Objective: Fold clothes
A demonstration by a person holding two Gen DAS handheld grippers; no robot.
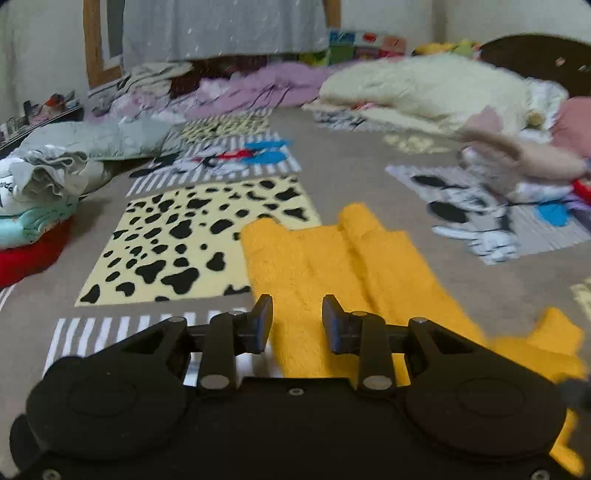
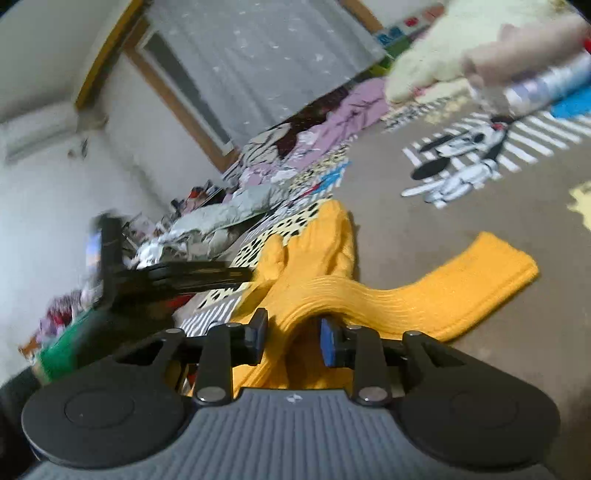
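Note:
A yellow-orange knitted garment (image 1: pixel 332 266) lies on the patterned bedspread (image 1: pixel 354 162); a sleeve (image 1: pixel 546 339) sticks out at the lower right. My left gripper (image 1: pixel 297 314) is open and empty, just above the garment's near part. In the right wrist view the same garment (image 2: pixel 314 273) is bunched and lifted at its near edge, with one sleeve (image 2: pixel 480 273) lying flat to the right. My right gripper (image 2: pixel 291 332) has its jaws apart with a fold of the garment between them. The left gripper's body (image 2: pixel 177 277) shows at the left of that view.
A stack of folded clothes (image 1: pixel 33 221) sits at the left edge. Crumpled clothes lie at the back: grey (image 1: pixel 92 140), purple (image 1: pixel 258 88), a cream fleece (image 1: pixel 424 88). A pile with pink items (image 1: pixel 535 158) is at the right. A curtained window (image 1: pixel 221 26) is behind.

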